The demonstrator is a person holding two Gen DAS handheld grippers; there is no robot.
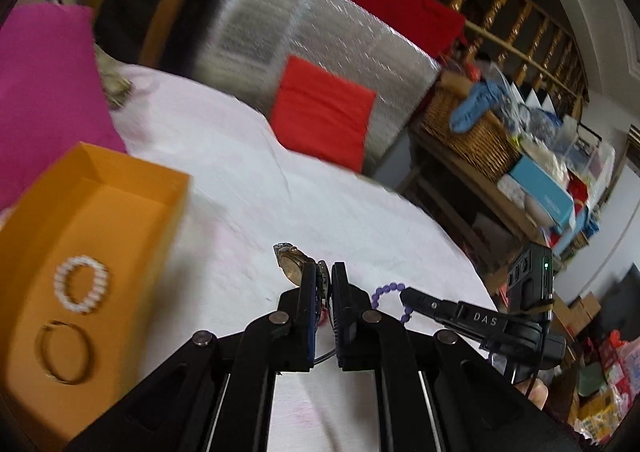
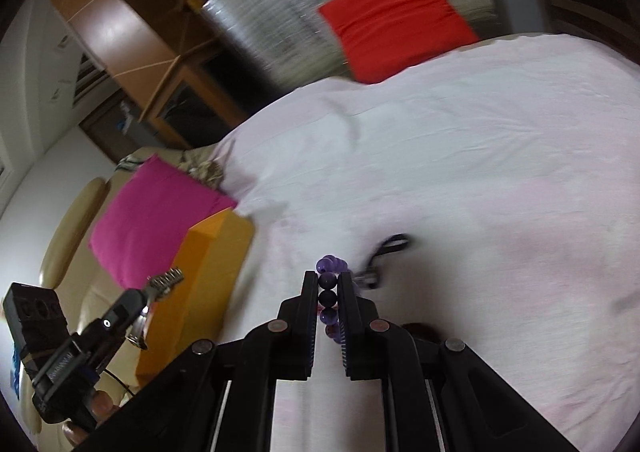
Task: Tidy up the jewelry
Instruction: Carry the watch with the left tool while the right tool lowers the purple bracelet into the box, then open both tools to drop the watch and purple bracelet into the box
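Note:
My left gripper (image 1: 323, 272) is shut on a gold-and-silver wristwatch (image 1: 291, 264), held above the white bedsheet (image 1: 304, 187). To its left lies an open orange box (image 1: 116, 207) holding a pearl bracelet (image 1: 82, 289) and a gold bangle (image 1: 64, 352). My right gripper (image 2: 328, 280) is shut on a purple bead bracelet (image 2: 330, 284); from the left wrist view that gripper (image 1: 406, 298) shows at the right with the beads (image 1: 386, 290) hanging from it. From the right wrist view the left gripper (image 2: 138, 298) holds the watch (image 2: 164, 280) beside the orange box (image 2: 208, 284).
A small dark item with a loop (image 2: 386, 256) lies on the sheet (image 2: 460, 179) just right of the right gripper. A magenta cushion (image 1: 44, 91) sits behind the box, a red cushion (image 1: 322, 111) against a silver-wrapped block (image 1: 320, 31). Cluttered shelves and a wicker basket (image 1: 472, 131) stand at the right.

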